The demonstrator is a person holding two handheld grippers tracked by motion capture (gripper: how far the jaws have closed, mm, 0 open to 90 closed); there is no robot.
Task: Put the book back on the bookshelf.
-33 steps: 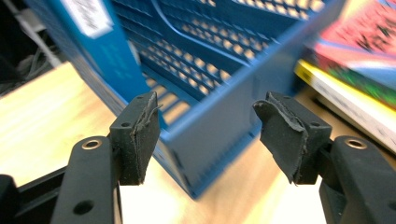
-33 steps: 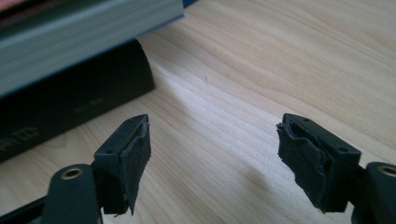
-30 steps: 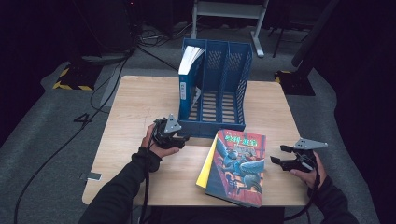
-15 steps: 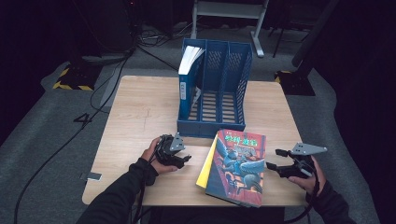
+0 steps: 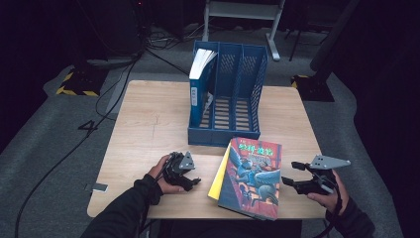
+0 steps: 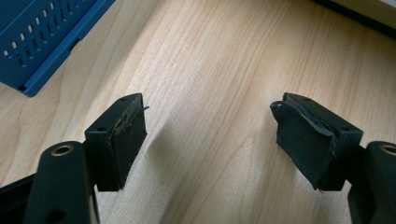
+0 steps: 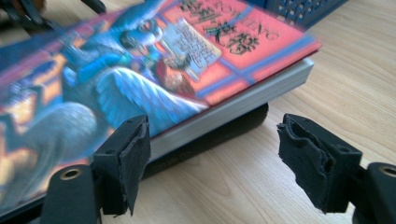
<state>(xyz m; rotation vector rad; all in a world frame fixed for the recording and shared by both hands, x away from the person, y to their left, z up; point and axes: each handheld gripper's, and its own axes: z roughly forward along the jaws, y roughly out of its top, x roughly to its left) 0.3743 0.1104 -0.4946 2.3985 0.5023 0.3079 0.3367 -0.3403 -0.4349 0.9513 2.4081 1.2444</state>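
A thick book with a red and blue picture cover [image 5: 252, 176] lies flat near the table's front edge, on top of another book whose yellow edge [image 5: 218, 174] sticks out at its left. My left gripper [image 5: 194, 174] rests low on the wood left of that stack, pointing towards it. Its jaws have just been opening and stand open with only bare table between them [image 6: 210, 135]. My right gripper [image 5: 288, 173] is open at the book's right side. In the right gripper view [image 7: 215, 154] its left pad stands in front of the page edge [image 7: 233, 109], apart from it.
A blue three-slot file holder [image 5: 247, 94] stands behind the stack, with a white-paged blue book [image 5: 200, 82] upright in its left slot. Its corner [image 6: 42, 37] shows in the left gripper view. A dark lower book [image 7: 210, 135] lies under the picture book. Cables run over the floor behind.
My left hand has come down and towards the near edge, closer to the book stack, and its jaws have widened. The right gripper has shifted a little beside the book, still open.
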